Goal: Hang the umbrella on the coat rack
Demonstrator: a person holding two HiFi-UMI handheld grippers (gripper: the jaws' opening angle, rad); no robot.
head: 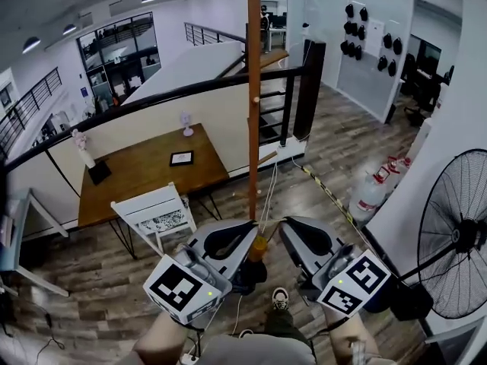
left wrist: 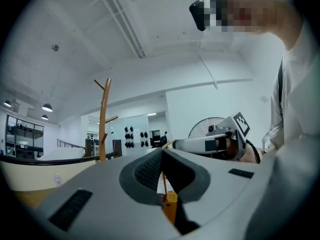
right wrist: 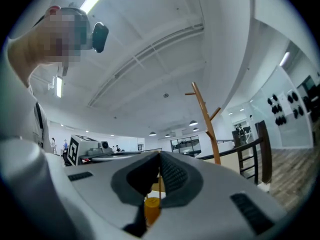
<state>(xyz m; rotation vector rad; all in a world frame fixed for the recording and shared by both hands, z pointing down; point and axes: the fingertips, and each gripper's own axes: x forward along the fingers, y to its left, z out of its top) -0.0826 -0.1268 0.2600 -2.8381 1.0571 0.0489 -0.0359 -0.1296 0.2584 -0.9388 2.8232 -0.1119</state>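
Apparently an orange-capped, thin-stemmed umbrella point(head: 259, 247).

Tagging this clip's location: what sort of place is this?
Probably an open-plan office or lab, maybe a mezzanine: a black metal railing tops a low wall, a brown wooden table with a white slatted chair stands before it, and a large black pedestal fan is at the right.

Yellow-handled umbrella point(head: 259, 247) just beside wooden coat rack point(head: 253, 90).
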